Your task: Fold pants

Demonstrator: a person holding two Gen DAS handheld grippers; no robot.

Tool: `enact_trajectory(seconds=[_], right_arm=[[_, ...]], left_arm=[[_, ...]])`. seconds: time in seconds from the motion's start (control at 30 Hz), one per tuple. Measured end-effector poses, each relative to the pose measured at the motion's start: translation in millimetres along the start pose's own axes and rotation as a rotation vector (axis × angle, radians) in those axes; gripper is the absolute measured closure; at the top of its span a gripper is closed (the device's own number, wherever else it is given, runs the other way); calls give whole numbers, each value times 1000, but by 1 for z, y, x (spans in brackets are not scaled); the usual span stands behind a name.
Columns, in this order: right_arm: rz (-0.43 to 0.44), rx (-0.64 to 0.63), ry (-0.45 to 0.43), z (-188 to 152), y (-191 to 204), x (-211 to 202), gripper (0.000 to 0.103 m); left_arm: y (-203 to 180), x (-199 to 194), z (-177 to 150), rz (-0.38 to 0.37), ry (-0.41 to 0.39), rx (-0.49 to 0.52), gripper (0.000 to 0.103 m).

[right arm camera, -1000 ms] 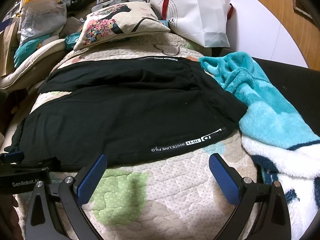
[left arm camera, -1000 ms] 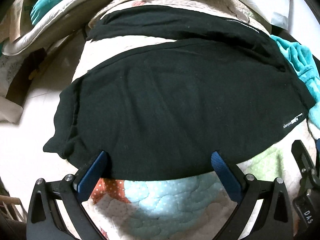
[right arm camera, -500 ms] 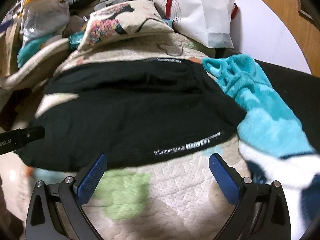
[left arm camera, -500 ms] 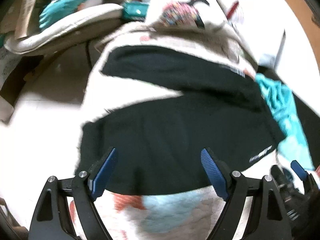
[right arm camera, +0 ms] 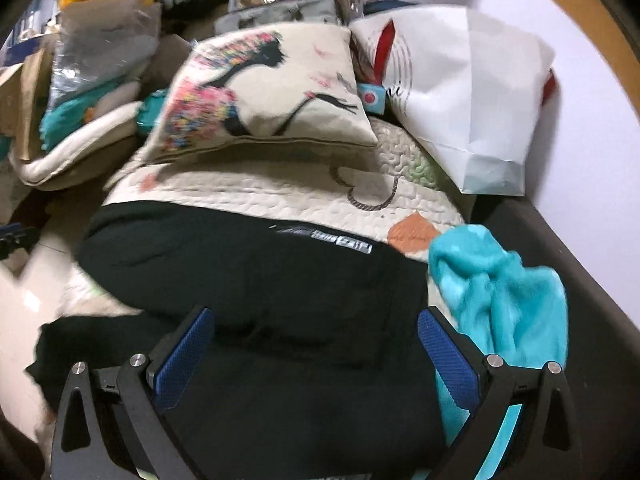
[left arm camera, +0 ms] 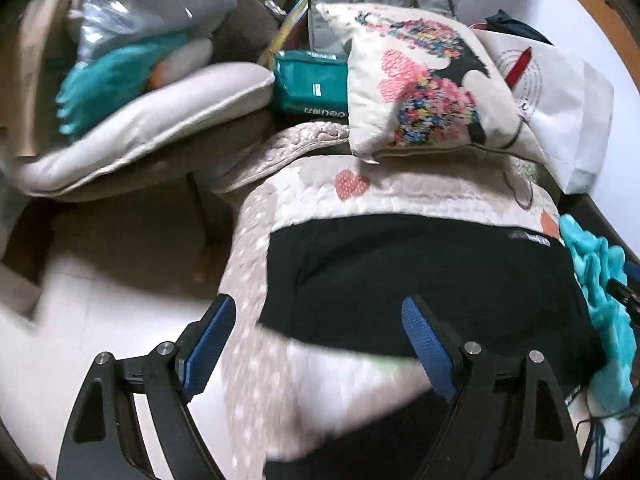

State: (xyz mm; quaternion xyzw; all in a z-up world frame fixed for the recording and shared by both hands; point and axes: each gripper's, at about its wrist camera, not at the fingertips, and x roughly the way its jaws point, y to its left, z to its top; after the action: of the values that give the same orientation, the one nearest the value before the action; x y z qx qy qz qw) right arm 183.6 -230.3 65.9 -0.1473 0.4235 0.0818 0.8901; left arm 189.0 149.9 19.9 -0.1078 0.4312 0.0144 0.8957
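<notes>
I see the quilted bed cover [right arm camera: 280, 192] carrying the black pants [right arm camera: 280, 300], spread flat. A white paper bag [right arm camera: 472, 112] stands beyond the floral pillow [right arm camera: 260, 92]; its contents are hidden. My left gripper [left arm camera: 318, 346] and right gripper [right arm camera: 312, 354] hold nothing, jaws spread wide.
</notes>
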Motion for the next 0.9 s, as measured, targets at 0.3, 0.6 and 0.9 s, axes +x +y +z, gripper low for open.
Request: enact_trajectory(seconds=[0.3,0.6,0.9], right_arm=[[90,9,101,49,-25,127,6],[186,-70,163,70,-5,203,7],[369,-51,213,68,15,202,79]], left_arm=[[13,102,47,-32,62,15,18],[6,158,57,-25,96,91,15],[-16,134,49,-99,101,135,97]])
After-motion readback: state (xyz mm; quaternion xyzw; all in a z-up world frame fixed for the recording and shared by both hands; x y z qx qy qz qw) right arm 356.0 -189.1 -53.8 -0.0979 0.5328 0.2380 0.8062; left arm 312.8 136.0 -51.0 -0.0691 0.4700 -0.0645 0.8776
